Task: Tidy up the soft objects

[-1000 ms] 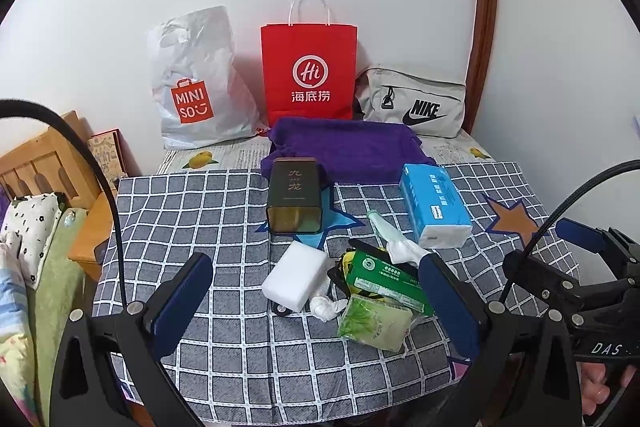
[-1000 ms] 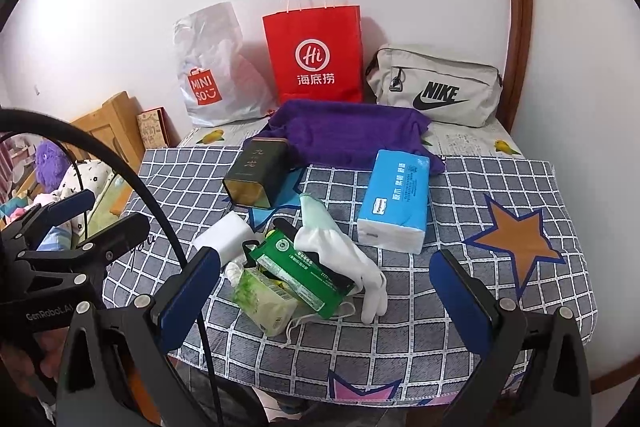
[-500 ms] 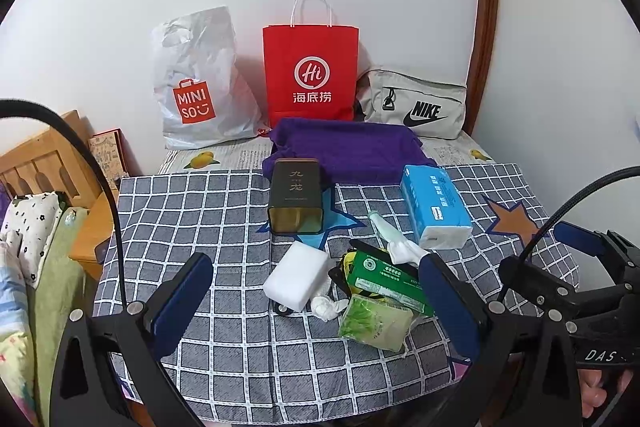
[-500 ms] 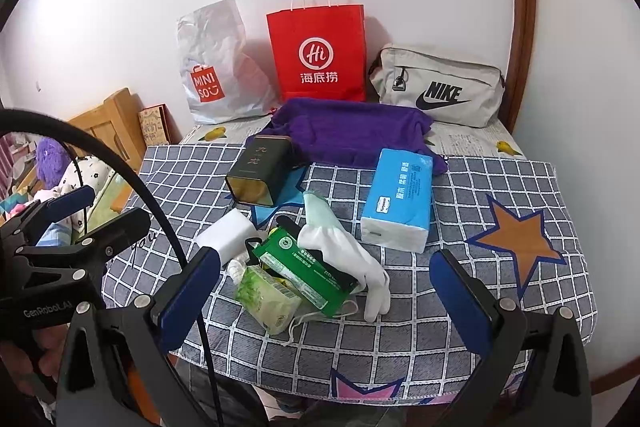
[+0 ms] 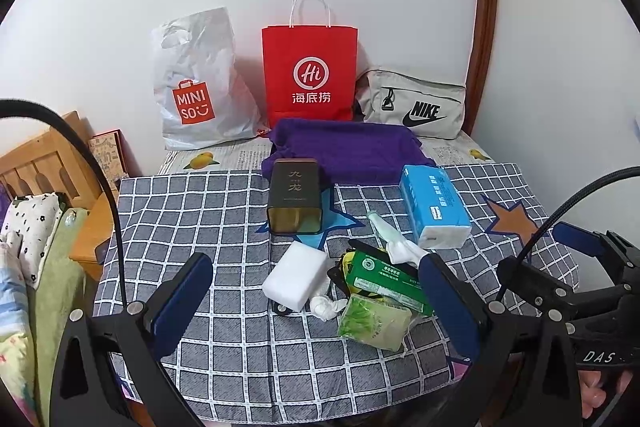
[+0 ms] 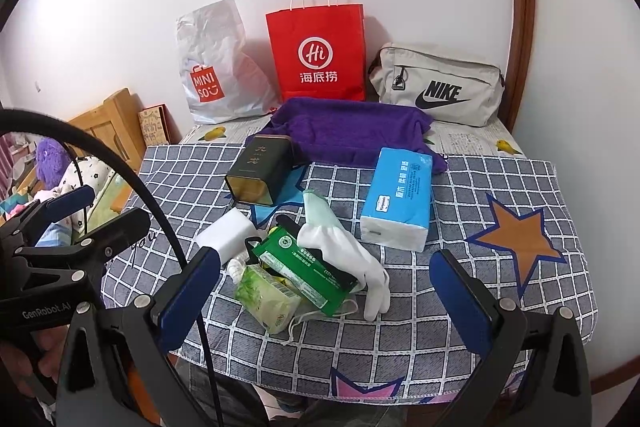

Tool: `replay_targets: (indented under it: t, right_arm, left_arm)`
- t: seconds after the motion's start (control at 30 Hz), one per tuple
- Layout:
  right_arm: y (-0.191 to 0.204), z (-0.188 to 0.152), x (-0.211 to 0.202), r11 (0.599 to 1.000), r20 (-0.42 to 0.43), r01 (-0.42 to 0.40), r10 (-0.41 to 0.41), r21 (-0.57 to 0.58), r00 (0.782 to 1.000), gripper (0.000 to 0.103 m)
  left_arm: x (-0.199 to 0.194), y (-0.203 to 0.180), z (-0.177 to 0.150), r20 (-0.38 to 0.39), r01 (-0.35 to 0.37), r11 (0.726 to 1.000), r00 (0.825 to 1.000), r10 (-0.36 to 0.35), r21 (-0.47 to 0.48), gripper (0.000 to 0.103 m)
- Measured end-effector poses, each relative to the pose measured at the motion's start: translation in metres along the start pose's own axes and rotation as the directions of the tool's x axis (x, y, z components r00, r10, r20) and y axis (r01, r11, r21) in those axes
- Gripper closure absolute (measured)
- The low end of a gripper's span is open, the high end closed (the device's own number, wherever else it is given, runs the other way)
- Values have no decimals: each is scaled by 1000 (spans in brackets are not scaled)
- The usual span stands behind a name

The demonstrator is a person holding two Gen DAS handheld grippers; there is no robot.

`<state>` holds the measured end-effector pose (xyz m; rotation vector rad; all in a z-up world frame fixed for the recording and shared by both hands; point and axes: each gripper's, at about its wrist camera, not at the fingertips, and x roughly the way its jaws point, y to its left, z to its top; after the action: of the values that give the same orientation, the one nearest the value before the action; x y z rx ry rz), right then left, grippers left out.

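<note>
Lying clustered at the near centre of the checked tablecloth (image 5: pixel 192 219): white sponge block (image 5: pixel 297 275), crumpled tissue (image 5: pixel 325 306), green packet (image 6: pixel 306 269), pale green tissue pack (image 6: pixel 267 301), white glove (image 6: pixel 340 239) draping over the green packet. A dark tin (image 5: pixel 295 202) is lying just beyond them; a blue tissue pack (image 6: pixel 398 201) is sitting to the right, apart from the pile. A purple towel (image 6: pixel 352 131) is spreading across the far side, in front of a white plastic bag (image 5: pixel 196 83), red paper bag (image 5: pixel 310 71) and grey pouch (image 5: pixel 412 105) leaning at the wall. The cloth's left and right stretches are lying bare. The left gripper (image 5: pixel 316 301) and right gripper (image 6: pixel 324 293) are hovering at the near edge, both spread wide, gripping nothing.
</note>
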<state>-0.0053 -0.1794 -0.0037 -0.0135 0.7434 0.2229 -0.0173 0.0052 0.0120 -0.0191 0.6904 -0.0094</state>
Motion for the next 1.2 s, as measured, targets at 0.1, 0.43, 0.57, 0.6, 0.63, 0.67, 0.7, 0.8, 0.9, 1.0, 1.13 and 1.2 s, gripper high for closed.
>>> replay_targets:
  t: [0.1, 0.43, 0.57, 0.6, 0.63, 0.67, 0.7, 0.8, 0.9, 1.0, 1.13, 1.2]
  right_arm:
    - [0, 0, 0, 1000, 3, -2, 2, 2, 1000, 0]
    - [2, -2, -1, 1000, 3, -5, 5, 2, 1000, 0]
    - [1, -2, 0, 1000, 5, -10, 10, 6, 1000, 0]
    - [0, -1, 1, 1000, 7, -11, 11, 7, 1000, 0]
    - [0, -2, 1, 1000, 7, -9, 9, 6, 1000, 0]
    - [0, -2, 3, 1000, 6, -4, 4, 4, 1000, 0]
    - [-1, -2, 3, 1000, 7, 0, 0, 2, 1000, 0]
    - [-3, -3, 9, 1000, -5, 5, -5, 5, 1000, 0]
    - [-9, -6, 17, 1000, -18, -8, 8, 28, 1000, 0]
    - [-14, -10, 27, 999, -32, -27, 28, 47, 999, 0]
    - [-19, -18, 47, 998, -83, -27, 32, 62, 996, 0]
    - [-21, -24, 59, 997, -111, -27, 35, 74, 993, 0]
  left_arm:
    - [0, -1, 0, 1, 1, 1000, 1000, -1, 1, 0]
    - [1, -3, -3, 3, 1, 1000, 1000, -1, 3, 0]
    - [2, -4, -3, 6, 4, 1000, 1000, -4, 2, 0]
    - [2, -4, -3, 6, 6, 1000, 1000, -6, 2, 0]
    - [3, -4, -3, 4, 9, 1000, 1000, -9, 4, 0]
    - [5, -3, -4, 1, 15, 1000, 1000, -15, 4, 0]
    - [7, -3, -4, -2, 18, 1000, 1000, -18, 5, 0]
    - [16, -1, -8, -25, 23, 1000, 999, -22, 8, 0]
    - [30, 4, -15, -55, 19, 1000, 998, -19, 6, 0]
    - [44, 13, -24, -74, 4, 1000, 997, -3, 5, 0]
    - [67, 27, -35, -111, -10, 1000, 994, 10, -4, 0]
    - [79, 33, -41, -131, -12, 1000, 991, 10, -11, 0]
